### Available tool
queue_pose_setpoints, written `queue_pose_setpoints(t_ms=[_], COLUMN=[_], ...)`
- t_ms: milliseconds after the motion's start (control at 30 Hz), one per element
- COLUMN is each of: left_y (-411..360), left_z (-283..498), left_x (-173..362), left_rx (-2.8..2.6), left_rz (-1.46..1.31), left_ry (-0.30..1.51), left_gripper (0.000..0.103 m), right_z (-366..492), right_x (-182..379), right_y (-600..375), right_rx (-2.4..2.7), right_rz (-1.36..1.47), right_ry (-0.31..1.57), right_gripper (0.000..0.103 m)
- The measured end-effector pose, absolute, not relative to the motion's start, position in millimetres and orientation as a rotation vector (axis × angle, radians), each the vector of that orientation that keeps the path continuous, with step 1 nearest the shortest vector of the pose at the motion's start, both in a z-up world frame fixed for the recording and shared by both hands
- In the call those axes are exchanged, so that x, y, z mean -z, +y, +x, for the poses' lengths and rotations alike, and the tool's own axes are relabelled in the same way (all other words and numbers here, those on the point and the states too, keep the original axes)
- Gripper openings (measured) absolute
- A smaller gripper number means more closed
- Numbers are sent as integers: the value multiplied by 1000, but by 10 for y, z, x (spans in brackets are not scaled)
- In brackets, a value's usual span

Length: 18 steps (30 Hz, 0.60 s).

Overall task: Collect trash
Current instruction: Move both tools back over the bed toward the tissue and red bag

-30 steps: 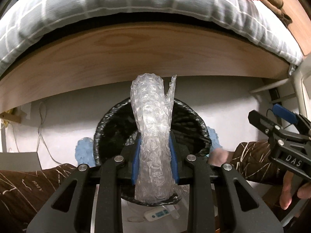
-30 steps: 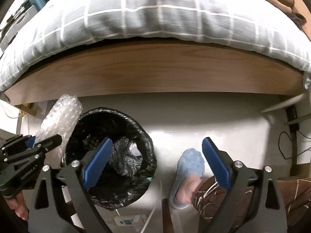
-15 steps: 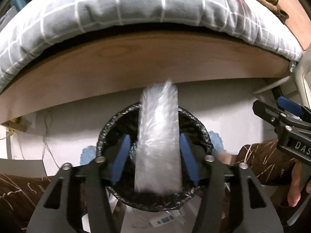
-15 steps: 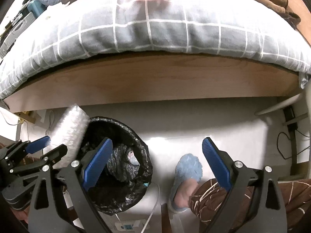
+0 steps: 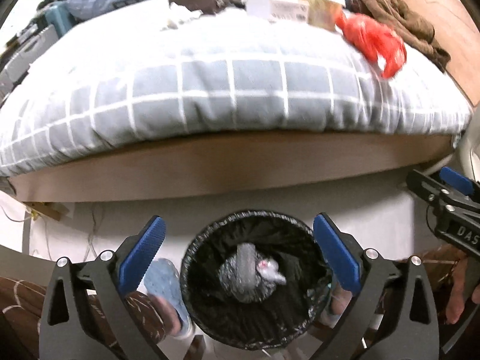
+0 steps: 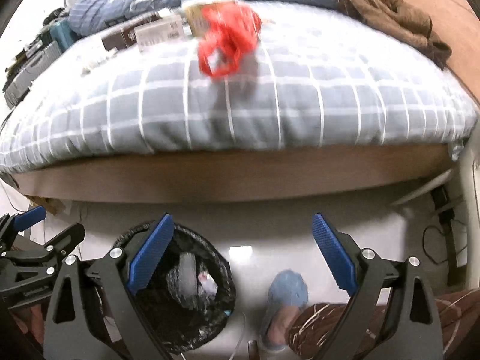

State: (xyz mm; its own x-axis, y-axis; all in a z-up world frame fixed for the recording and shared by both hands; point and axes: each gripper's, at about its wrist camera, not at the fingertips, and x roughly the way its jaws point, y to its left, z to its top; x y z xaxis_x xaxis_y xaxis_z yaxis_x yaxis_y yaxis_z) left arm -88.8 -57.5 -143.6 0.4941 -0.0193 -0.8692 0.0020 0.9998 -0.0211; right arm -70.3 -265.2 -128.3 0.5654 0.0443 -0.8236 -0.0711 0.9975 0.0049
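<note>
Your round bin lined with a black plastic bag [image 5: 249,282] already holds part of the job: a pale roll of clear bubble wrap [image 5: 246,265] lies inside it, on top of crumpled silvery-grey wrapping [image 5: 237,282], with a small white scrap with a pink spot [image 5: 268,268] just beside the roll. That piece counts as collected, judging by where it lies.

Your left gripper [image 5: 240,246] hangs above the bin, its jaws opening wide with nothing between them, only the bin's mouth showing through the gap. Your right gripper [image 6: 241,249], just to the right of the bin, also stands with its jaws released and empty.

What is left looks to be up on the bed beyond the bin. A crumpled red plastic bag [image 5: 373,43] lies on the grey checked duvet [image 5: 210,96], and farther back from the bin sit several small cardboard boxes [image 5: 282,7] and some white crumpled scraps [image 5: 180,18]. Whether all of these are trash, you cannot tell from here. The bin still has room, so the red bag seems your likeliest next pick.
</note>
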Motion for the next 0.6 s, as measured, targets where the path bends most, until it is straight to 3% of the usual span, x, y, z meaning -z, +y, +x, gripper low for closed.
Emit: queue_pose_setpoints(t_ms=[600], left_y=[-477], left_z=[-617], left_x=[800], left_rx=[26], left_rz=[-61], left_ry=[925], left_gripper=[97], right_z=[-517], right_x=[665], right_y=[-2640], right_rx=[-68], right_rz=[-38], right_ry=[800], right_gripper=[90])
